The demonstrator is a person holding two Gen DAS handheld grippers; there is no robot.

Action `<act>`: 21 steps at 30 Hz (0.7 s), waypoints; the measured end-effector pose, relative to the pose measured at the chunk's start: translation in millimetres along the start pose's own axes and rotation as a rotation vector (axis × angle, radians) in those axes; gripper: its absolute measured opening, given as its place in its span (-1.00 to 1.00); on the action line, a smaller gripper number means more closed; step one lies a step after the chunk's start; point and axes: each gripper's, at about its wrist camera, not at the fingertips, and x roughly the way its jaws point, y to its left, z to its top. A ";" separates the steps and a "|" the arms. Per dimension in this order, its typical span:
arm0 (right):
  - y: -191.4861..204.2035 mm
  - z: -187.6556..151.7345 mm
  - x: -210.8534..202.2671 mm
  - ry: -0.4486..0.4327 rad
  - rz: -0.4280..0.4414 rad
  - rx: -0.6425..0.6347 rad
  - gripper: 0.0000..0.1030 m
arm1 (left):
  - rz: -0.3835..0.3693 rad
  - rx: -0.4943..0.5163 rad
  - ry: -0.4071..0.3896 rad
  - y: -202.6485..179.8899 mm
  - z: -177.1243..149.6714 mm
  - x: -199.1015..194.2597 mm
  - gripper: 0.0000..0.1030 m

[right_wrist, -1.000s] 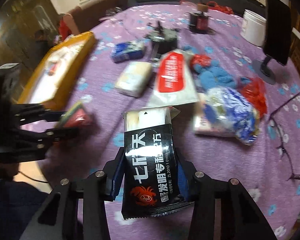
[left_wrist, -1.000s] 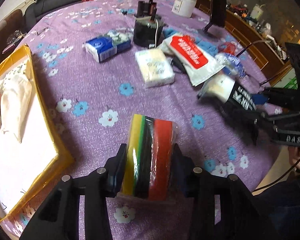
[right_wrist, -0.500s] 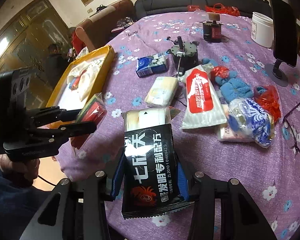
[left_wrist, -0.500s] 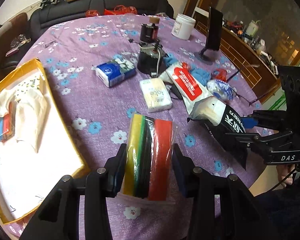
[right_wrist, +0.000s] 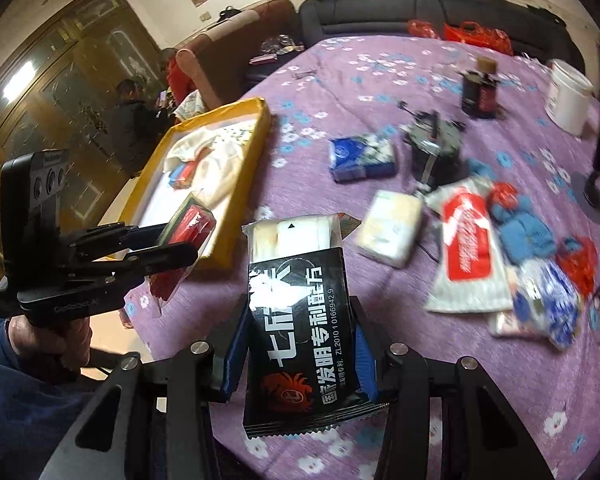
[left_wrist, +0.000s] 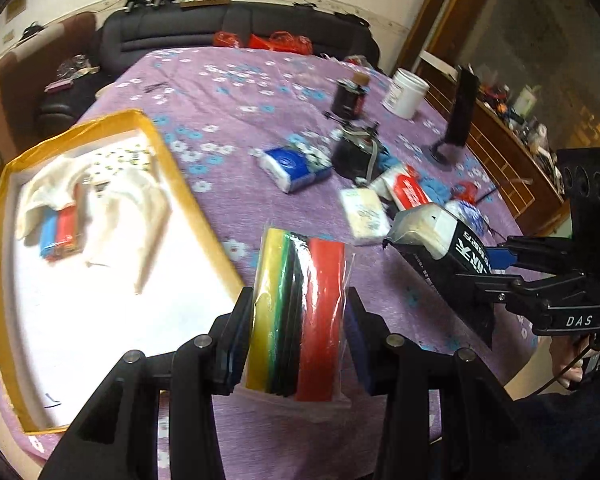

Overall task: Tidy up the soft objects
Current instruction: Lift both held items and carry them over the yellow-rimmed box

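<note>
I am gripping a clear-wrapped pack of yellow, green, black and red sponges (left_wrist: 298, 314) in my left hand-held gripper (left_wrist: 296, 344), its fingers pressing both flat sides, holding it above the purple flowered surface (left_wrist: 236, 92) just beside the yellow-rimmed tray (left_wrist: 196, 216). A white cloth (left_wrist: 100, 200) and a small blue and red pack (left_wrist: 60, 228) are lying in that tray. My right hand-held gripper (right_wrist: 300, 354) is clamping a black packet with white lettering (right_wrist: 300, 312), raised over the surface near its front edge. A blue tissue pack (right_wrist: 362, 156) and a red-labelled white pouch (right_wrist: 468, 244) are lying farther back.
</note>
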 end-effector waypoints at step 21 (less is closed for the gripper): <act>98.9 67.5 58.7 0.009 0.081 -0.114 -0.02 | 0.069 -0.105 -0.046 106.7 2.2 -37.9 -0.18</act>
